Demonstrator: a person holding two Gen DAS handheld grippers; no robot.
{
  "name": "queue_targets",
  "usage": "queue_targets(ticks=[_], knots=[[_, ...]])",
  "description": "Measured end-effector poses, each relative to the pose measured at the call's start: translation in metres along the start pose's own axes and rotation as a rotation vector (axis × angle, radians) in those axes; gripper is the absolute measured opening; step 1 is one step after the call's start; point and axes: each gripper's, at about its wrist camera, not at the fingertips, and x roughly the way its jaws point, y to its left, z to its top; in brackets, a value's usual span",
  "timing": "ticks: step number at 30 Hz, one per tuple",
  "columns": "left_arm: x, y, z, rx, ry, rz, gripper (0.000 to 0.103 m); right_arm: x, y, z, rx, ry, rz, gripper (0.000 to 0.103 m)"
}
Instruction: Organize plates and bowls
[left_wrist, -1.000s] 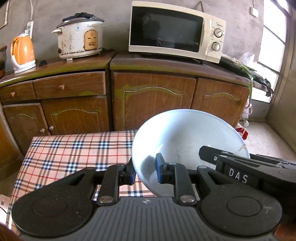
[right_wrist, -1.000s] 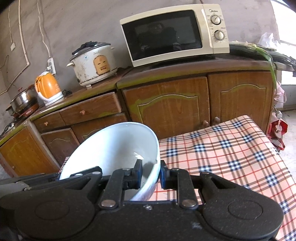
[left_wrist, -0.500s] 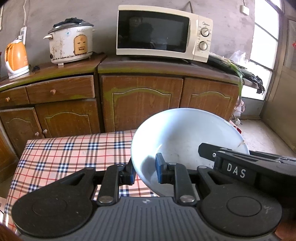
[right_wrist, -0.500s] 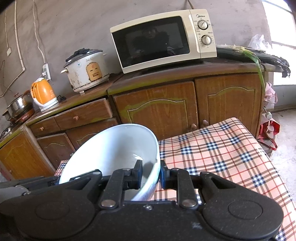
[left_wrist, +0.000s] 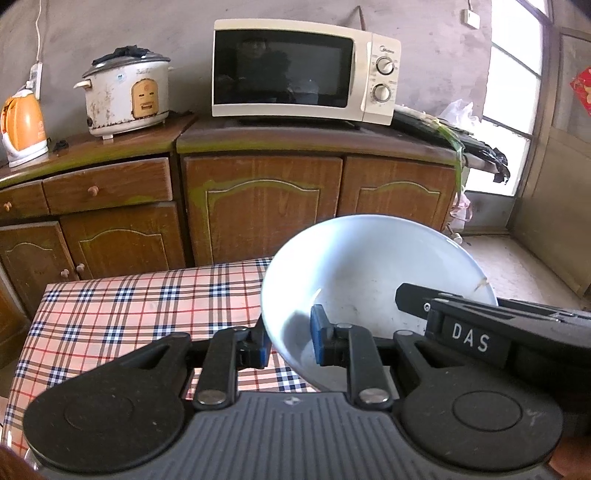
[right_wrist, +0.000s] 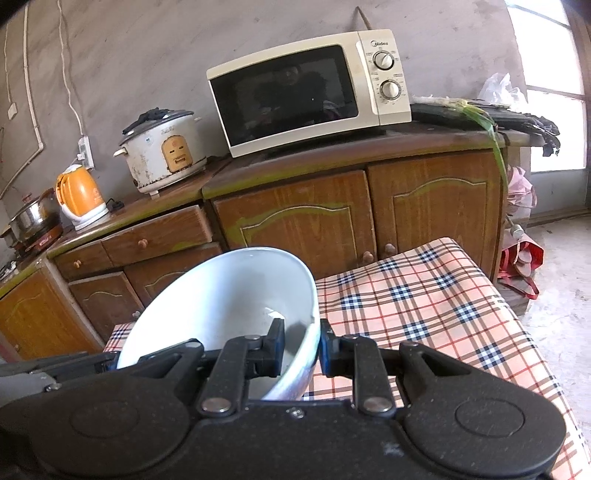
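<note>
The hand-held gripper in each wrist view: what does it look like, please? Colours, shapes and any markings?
Both are matt black plastic. The left hand-held gripper has a ribbed grey-black body, two round lobes with disc shapes, silver pivot pins, and two short fingers with blue pads. The right hand-held gripper looks the same in speckled black, also with blue pads. Seen from the left view, its side carries a white "DAS" label.
</note>
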Motion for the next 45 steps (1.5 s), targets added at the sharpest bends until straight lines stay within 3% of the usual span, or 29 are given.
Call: queue_targets(ticks=[45], knots=[[-0.033, -0.041, -0.038, 0.039, -0.011, -0.058, 0.022, -0.064, -0.036, -0.038, 0.014, -0.031, -0.062, 0.025]])
